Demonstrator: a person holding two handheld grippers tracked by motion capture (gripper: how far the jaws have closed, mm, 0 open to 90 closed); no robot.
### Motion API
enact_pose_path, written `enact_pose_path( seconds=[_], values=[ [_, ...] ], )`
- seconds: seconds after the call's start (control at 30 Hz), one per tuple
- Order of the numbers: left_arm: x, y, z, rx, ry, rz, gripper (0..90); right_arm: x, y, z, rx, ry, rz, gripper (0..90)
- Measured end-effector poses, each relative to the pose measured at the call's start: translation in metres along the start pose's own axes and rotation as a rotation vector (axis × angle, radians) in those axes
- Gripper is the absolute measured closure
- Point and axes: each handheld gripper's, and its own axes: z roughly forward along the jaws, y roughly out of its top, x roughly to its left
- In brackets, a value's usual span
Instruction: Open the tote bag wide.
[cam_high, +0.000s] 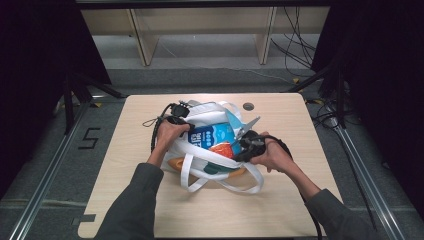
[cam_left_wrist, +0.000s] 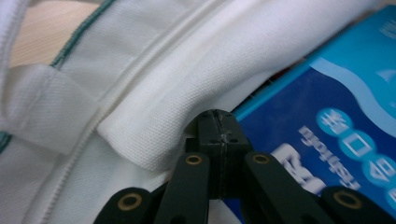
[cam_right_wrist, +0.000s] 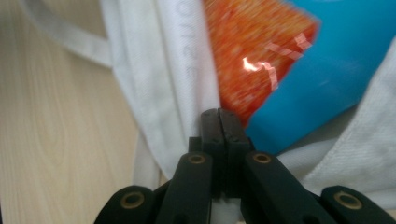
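Jaws of both grippers, left gripper (cam_high: 181, 121) and right gripper (cam_high: 243, 145), pressed together pinching the soft white tote bag's (cam_high: 212, 112) rim; limp cloth, best held by hem.

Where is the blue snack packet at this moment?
In the high view, the blue snack packet lies in the open mouth of the white tote bag at the table's middle, between the left gripper and right gripper.

A light wooden table (cam_high: 150, 210) with rounded corners carries a round grey cable port (cam_high: 248, 106) near its far edge. Beyond it stands a pale wooden shelf unit (cam_high: 200, 30), with black cables (cam_high: 295, 45) trailing over the grey floor to its right. A black "5" marking (cam_high: 89, 138) lies on the floor left of the table.
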Motion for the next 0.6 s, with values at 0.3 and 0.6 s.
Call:
enact_pose_path(
  seconds=[0.3,0.6],
  values=[
    [-0.010,-0.003,-0.013,0.012,0.035,0.075,89.4,0.017,-0.004,-0.001,-0.004,-0.004,0.010,90.0],
    [-0.032,-0.040,-0.038,0.170,-0.050,0.251,89.4,-0.015,0.024,-0.018,-0.100,-0.168,0.036,90.0]
  ],
)
